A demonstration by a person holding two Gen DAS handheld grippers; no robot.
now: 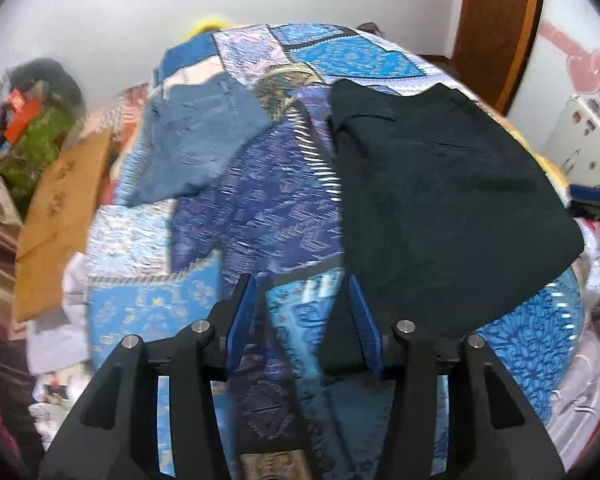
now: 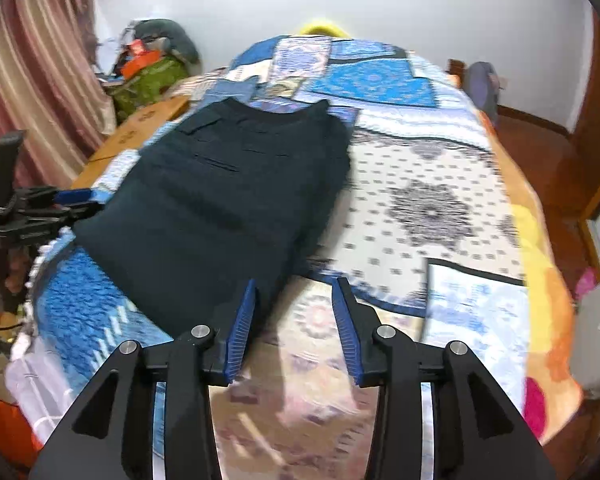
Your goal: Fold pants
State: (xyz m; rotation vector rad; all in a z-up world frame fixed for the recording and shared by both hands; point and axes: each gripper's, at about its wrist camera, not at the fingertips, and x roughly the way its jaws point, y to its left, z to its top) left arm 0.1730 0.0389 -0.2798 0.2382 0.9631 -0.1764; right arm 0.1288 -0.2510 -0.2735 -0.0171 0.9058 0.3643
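Black pants (image 1: 448, 184) lie folded flat on the patterned bedspread (image 1: 260, 208), waistband toward the far end. They also show in the right wrist view (image 2: 228, 200). My left gripper (image 1: 302, 280) is open and empty above the bedspread, just left of the pants' near corner. My right gripper (image 2: 296, 282) is open and empty, above the bedspread at the pants' near right corner. The left gripper (image 2: 44, 204) also shows at the left edge of the right wrist view.
Folded blue jeans (image 1: 204, 140) lie on the bed's far left. A cardboard box (image 1: 60, 216) and a pile of bags (image 1: 36, 120) stand left of the bed. A curtain (image 2: 32, 60) hangs at the left. A wooden door (image 1: 496, 24) stands at the right.
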